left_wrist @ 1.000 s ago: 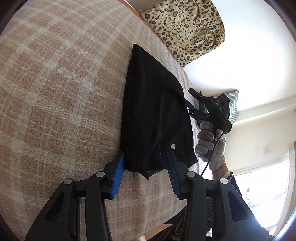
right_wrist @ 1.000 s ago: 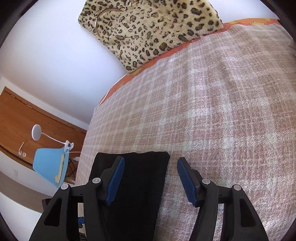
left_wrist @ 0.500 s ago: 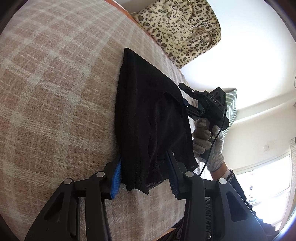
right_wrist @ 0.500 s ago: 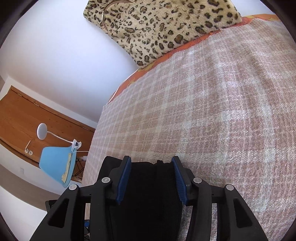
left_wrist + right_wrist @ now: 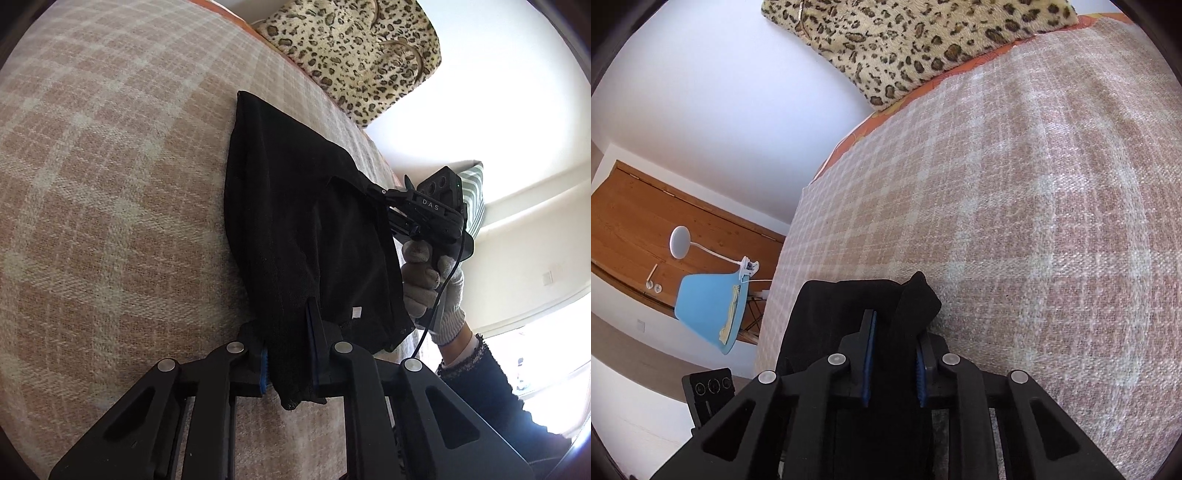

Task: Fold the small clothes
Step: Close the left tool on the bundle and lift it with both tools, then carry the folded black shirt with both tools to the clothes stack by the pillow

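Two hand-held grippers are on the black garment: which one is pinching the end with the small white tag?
The left hand-held gripper: its jaws are closing on the black garment beside the white tag. The right hand-held gripper grips the tagless far end.

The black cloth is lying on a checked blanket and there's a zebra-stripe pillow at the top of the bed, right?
Nearly. The black cloth does lie on the checked blanket, but the pillow at the top of the bed has leopard spots, not zebra stripes. The right wrist view shows it best.
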A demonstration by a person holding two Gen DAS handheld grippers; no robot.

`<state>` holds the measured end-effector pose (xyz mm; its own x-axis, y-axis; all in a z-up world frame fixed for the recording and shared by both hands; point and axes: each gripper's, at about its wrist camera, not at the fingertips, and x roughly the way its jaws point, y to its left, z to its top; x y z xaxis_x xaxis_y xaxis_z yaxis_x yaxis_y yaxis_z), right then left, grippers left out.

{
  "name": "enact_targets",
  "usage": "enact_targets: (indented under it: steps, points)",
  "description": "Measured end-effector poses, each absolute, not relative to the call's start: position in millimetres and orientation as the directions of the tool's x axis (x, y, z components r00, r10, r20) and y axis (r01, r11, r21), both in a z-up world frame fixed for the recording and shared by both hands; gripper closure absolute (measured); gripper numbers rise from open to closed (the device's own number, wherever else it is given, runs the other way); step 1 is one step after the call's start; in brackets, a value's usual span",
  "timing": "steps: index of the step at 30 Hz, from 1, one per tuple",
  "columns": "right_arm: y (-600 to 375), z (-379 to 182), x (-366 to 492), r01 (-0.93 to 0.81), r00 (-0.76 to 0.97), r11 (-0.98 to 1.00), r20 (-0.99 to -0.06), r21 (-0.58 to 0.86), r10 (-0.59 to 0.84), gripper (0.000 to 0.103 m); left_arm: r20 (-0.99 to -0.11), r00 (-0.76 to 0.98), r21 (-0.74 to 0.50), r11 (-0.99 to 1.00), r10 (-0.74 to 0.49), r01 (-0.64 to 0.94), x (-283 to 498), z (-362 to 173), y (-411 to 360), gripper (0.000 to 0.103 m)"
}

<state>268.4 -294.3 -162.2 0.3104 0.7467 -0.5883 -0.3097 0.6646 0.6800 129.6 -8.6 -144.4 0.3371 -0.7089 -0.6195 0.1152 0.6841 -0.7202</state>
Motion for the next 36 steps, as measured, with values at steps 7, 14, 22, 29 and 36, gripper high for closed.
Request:
enact_targets:
  steps: [7,14,22,29,36]
  points:
    - [-286.7,-148.4,257.3,-0.338,0.385,0.747,-0.640,0.572,0.664,0.097,-0.656,0.377,-0.641,0.746,-0.654,0.179,123.3,-132.8,-14.4,0.096]
    - [-278.0,-123.1,247.2,-0.356,0.463,0.803,-0.656,0.478,0.596,0.097,-0.678,0.441,-0.518,0.808,-0.589,0.282,117.7,-113.0,-30.2,0.096]
    - [-272.0,-93.3,233.7,-0.401,0.509,0.815,-0.638,0.419,0.578,0.098,-0.645,0.469,-0.520,0.797,-0.603,0.308,120.0,-96.3,-34.6,0.097]
    - [-283.5,-61.6,220.3,-0.413,0.557,0.817,-0.598,0.403,0.577,0.098,-0.611,0.479,-0.511,0.776,-0.630,0.369,118.8,-77.9,-51.7,0.097]
    - [-309.1,-39.7,201.3,-0.392,0.607,0.832,-0.570,0.392,0.554,0.098,-0.589,0.477,-0.485,0.758,-0.652,0.436,116.0,-62.7,-81.0,0.097]
